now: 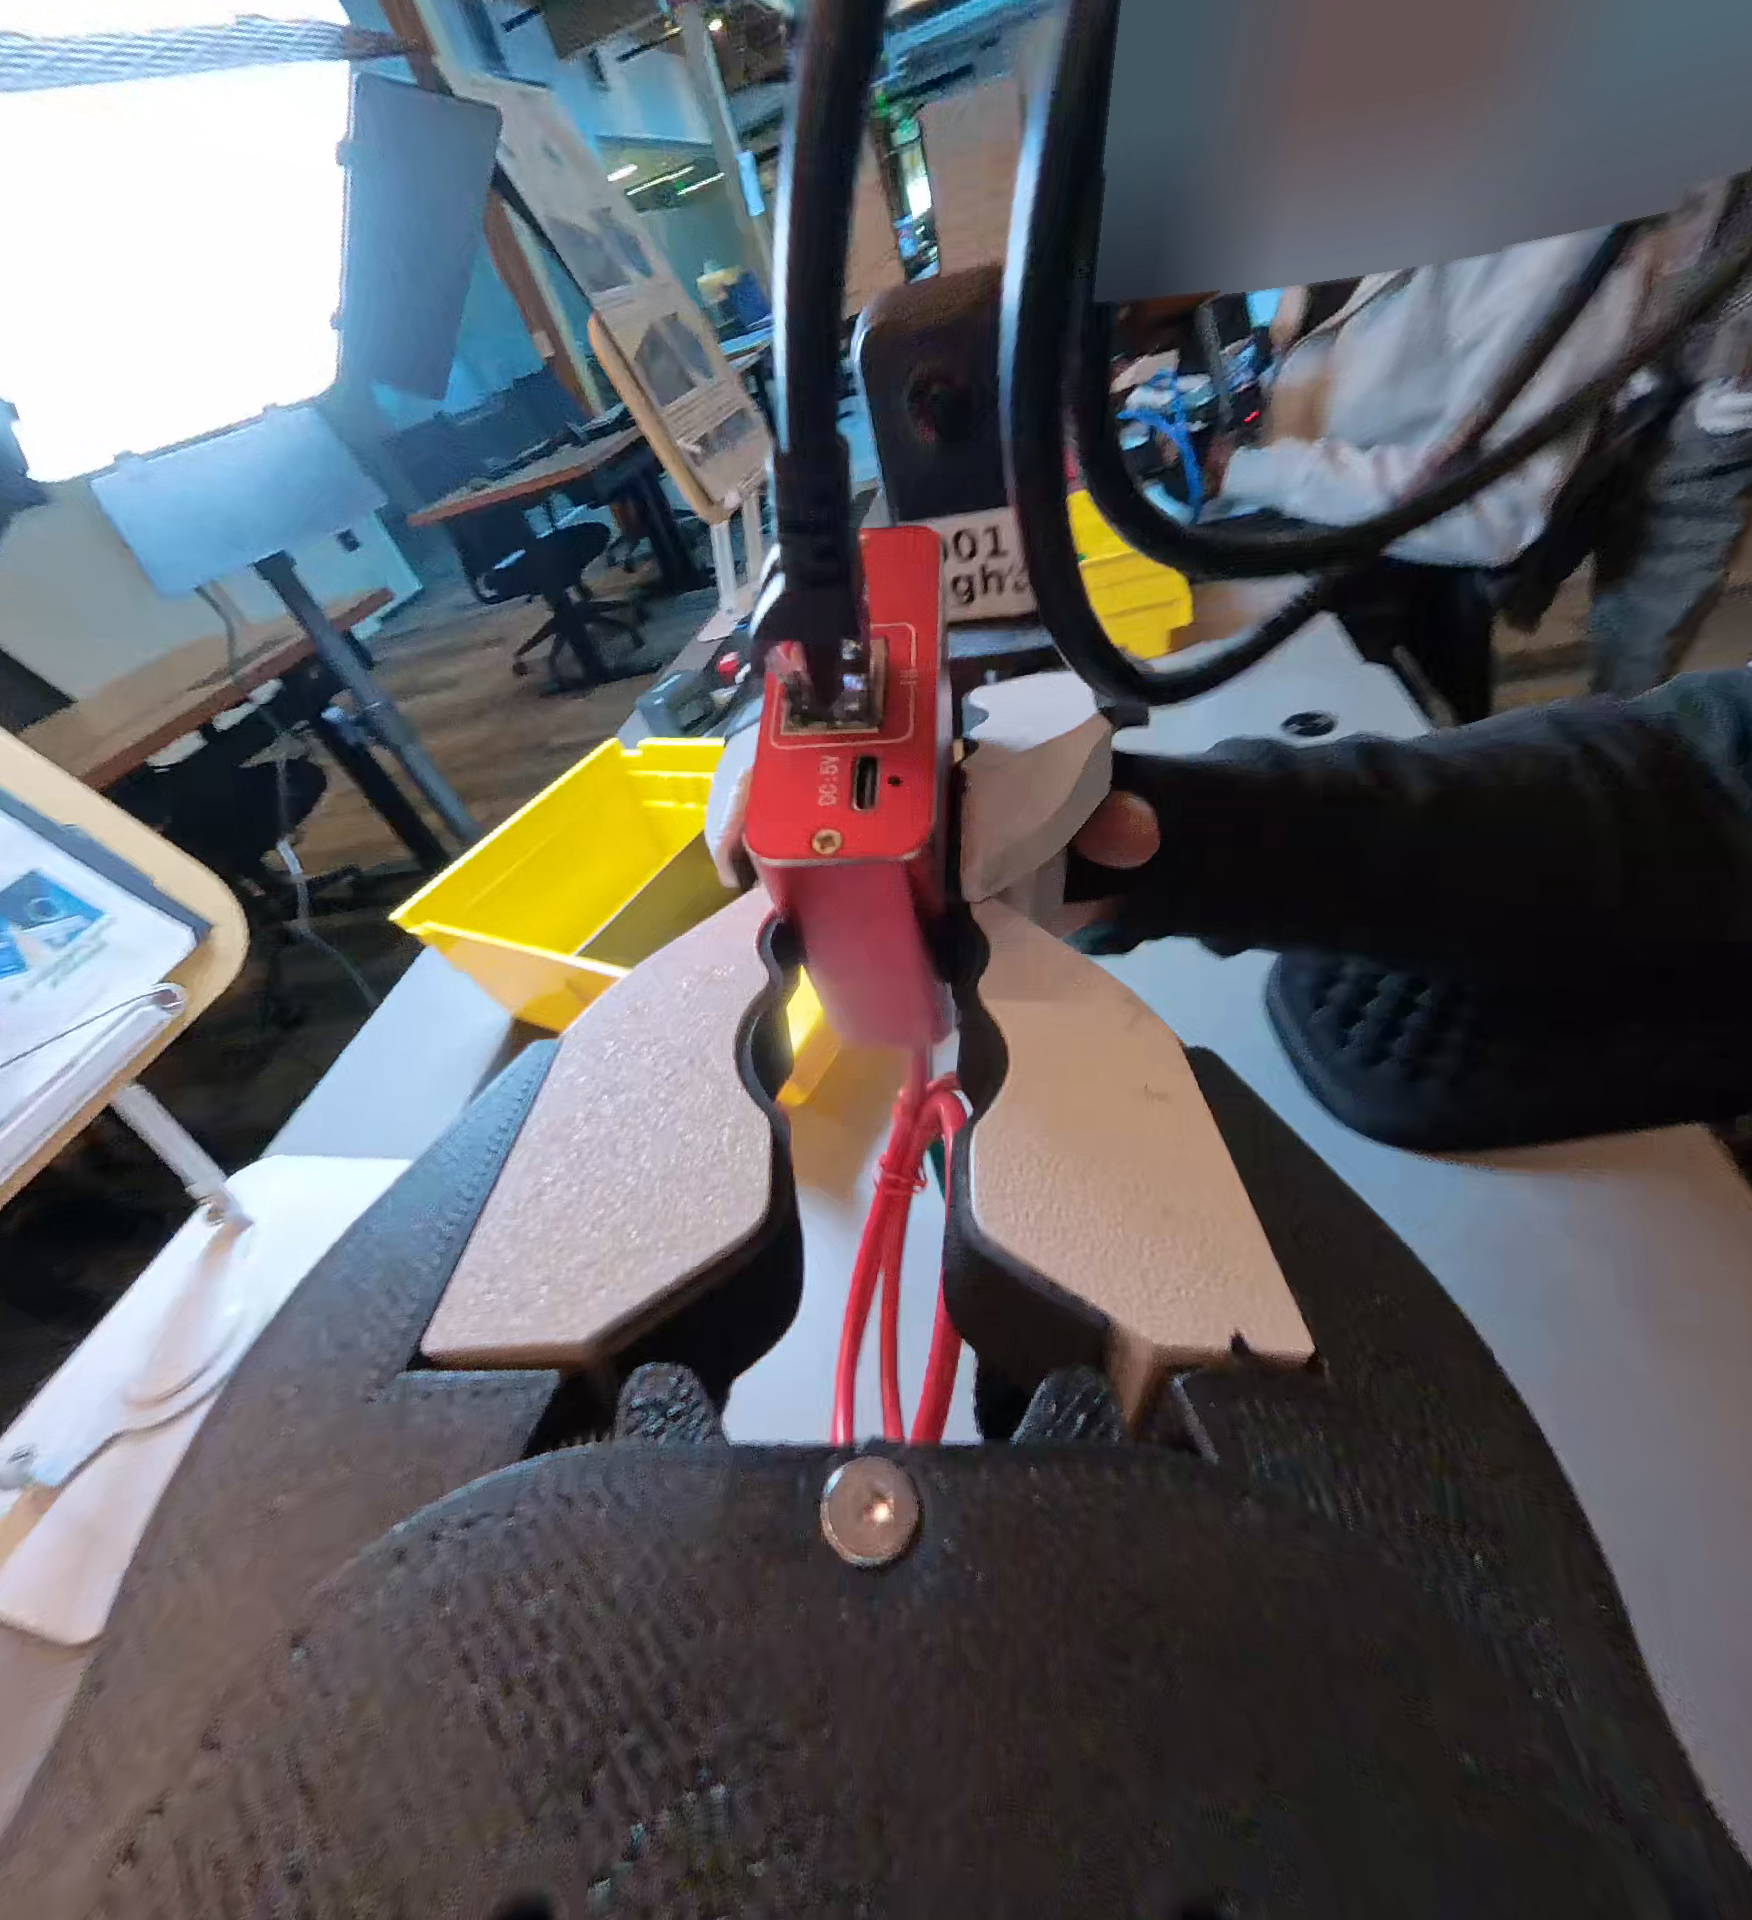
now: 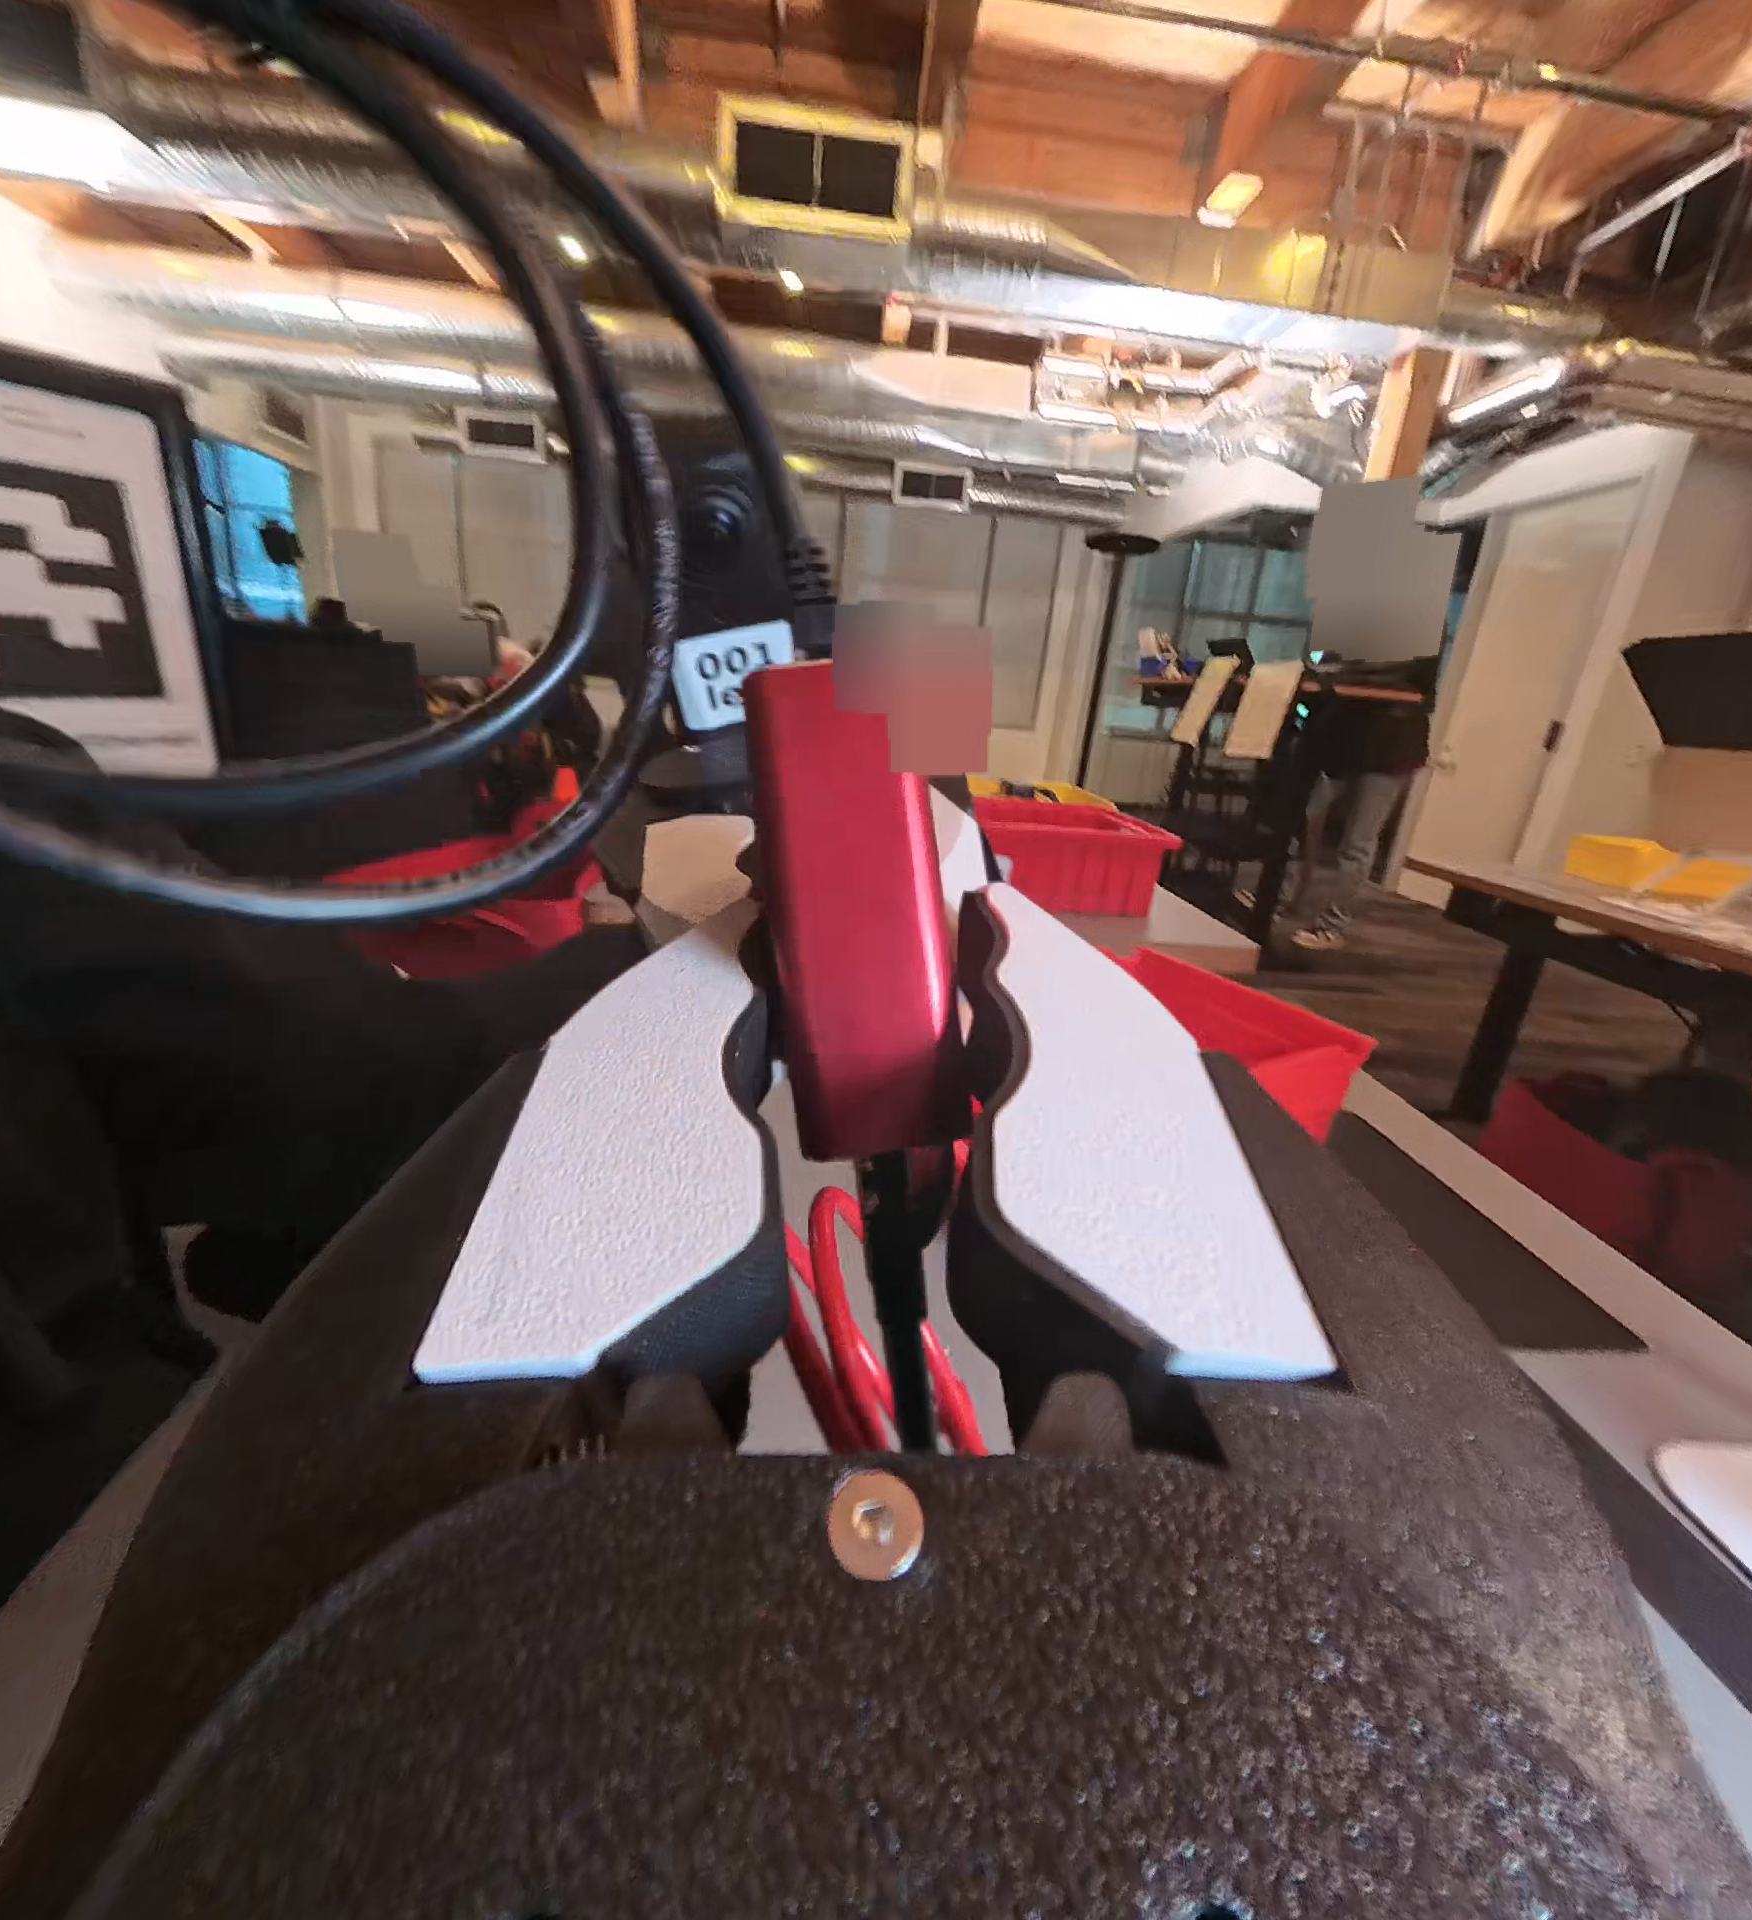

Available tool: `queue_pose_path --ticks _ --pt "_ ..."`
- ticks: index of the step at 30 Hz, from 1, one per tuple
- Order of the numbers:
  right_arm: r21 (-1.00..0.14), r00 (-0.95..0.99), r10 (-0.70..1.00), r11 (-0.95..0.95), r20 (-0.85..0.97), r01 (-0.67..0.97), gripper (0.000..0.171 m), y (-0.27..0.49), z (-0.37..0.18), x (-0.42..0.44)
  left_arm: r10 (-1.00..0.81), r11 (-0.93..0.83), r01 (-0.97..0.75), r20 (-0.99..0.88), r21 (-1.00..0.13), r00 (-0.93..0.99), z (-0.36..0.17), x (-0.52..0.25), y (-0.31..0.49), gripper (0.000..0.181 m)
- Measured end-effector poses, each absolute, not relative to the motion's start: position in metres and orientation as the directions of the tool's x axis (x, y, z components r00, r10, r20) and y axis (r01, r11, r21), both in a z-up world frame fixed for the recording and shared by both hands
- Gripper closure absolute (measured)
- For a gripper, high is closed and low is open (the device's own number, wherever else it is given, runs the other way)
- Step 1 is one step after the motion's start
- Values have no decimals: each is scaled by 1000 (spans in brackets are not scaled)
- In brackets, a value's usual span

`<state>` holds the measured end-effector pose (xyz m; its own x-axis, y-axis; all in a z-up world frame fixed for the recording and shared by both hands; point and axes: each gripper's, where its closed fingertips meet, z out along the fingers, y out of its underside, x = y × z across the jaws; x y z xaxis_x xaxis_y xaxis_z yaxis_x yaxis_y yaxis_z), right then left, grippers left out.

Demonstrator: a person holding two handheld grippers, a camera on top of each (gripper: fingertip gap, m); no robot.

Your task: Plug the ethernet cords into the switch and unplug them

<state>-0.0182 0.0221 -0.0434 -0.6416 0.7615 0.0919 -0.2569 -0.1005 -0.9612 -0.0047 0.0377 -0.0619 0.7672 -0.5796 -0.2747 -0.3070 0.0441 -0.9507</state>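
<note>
Two grippers: I had both the left gripper (image 1: 856,956) and the right gripper (image 2: 867,997) pinching the red switch (image 1: 846,790) between their fingertips, held off the table (image 1: 1474,1351).
Cords seated: one black ethernet cord (image 1: 818,436) sat plugged in ahead of my left gripper's tips; another (image 2: 898,1288) entered beneath the right's.
Progress: I judged plugging done, unplugging left.
Red wire (image 1: 903,1247): hung between the left fingers.

Both wrist views face each other, close (opposite sides) on the shared red switch (image 1: 851,790).
</note>
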Motion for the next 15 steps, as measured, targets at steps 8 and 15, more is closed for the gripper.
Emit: queue_pose_path --ticks 8,15 --pt "-974 -465 858 160 216 -158 134 63 -57 -18 -423 -2 -547 -495 -837 759 -75 -43 42 155" --pt "-800 -328 755 599 568 -7 126 57 -74 -21 -366 -124 -776 -699 -618 615 -96 -57 42 155"
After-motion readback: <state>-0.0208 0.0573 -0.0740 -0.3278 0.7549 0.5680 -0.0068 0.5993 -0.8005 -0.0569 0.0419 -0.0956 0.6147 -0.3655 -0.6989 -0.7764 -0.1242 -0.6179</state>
